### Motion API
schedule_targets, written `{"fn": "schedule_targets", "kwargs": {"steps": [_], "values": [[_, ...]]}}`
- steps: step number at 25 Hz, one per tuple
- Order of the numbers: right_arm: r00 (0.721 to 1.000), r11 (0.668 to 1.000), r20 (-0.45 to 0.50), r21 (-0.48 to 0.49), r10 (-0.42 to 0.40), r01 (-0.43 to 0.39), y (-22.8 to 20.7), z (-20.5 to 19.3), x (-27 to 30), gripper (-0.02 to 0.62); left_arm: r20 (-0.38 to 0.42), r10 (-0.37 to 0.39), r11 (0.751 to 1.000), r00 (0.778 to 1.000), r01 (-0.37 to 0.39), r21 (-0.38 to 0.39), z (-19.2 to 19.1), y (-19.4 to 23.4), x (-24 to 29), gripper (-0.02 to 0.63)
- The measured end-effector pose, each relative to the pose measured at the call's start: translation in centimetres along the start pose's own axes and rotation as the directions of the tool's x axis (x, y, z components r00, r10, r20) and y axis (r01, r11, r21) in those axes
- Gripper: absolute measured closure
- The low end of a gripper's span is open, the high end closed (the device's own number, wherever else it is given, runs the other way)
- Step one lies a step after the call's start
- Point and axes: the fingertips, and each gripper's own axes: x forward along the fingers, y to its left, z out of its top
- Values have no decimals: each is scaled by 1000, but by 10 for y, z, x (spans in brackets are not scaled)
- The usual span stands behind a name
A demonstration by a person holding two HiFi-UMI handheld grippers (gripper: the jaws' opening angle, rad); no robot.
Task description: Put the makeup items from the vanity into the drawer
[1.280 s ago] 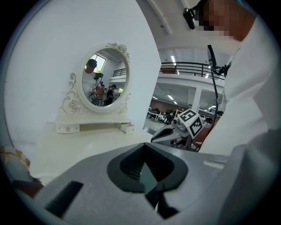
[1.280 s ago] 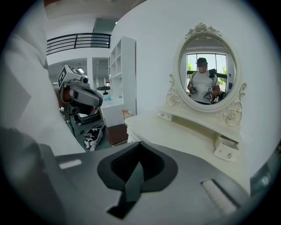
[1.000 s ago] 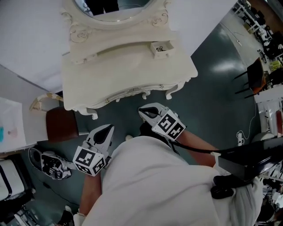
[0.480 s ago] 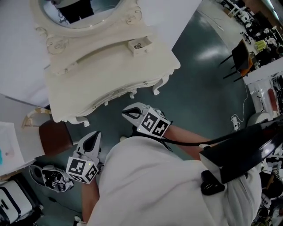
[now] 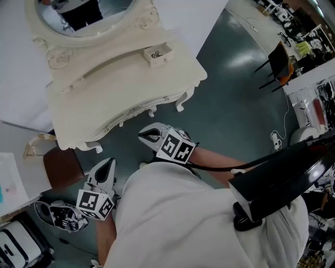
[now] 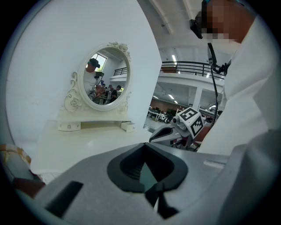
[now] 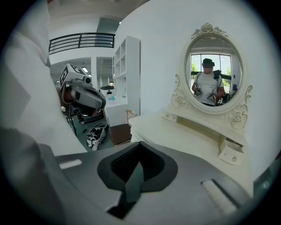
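Note:
The cream vanity [image 5: 120, 89] with its oval mirror [image 5: 84, 15] stands ahead of me, and its top looks bare. A small drawer [image 5: 158, 54] under the mirror's right side is pulled open, with small dark items inside. My left gripper [image 5: 106, 166] hangs low near my body, short of the vanity's front edge, shut and empty. My right gripper [image 5: 145, 136] points at the vanity's front legs, also shut with nothing in it. The left gripper view shows the vanity [image 6: 79, 140] and the open drawer [image 6: 127, 126]. The right gripper view shows that drawer [image 7: 230, 151] too.
A brown stool [image 5: 63, 167] stands left of the vanity, with a black-and-white shoe [image 5: 63, 217] on the floor beside it. A white shelf unit [image 5: 10, 183] is at the far left. A dark chair [image 5: 277, 55] and a floor cable [image 5: 277, 138] lie far right.
The vanity has slid up and to the left in the head view. Both grippers have shifted left with it and stay shut close to my body.

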Motion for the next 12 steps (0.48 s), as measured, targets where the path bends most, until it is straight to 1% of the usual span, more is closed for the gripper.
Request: {"fn": "schedule_targets", "kwargs": {"steps": [6, 12], "values": [[1000, 1000, -5, 3, -1, 1, -6, -4, 0, 595, -9, -5, 1000, 1000, 5, -4, -1, 2, 7, 606], [1000, 1000, -9, 9, -15, 15, -29, -7, -3, 595, -14, -16, 1000, 1000, 15, -10, 8, 7, 27, 606]]}}
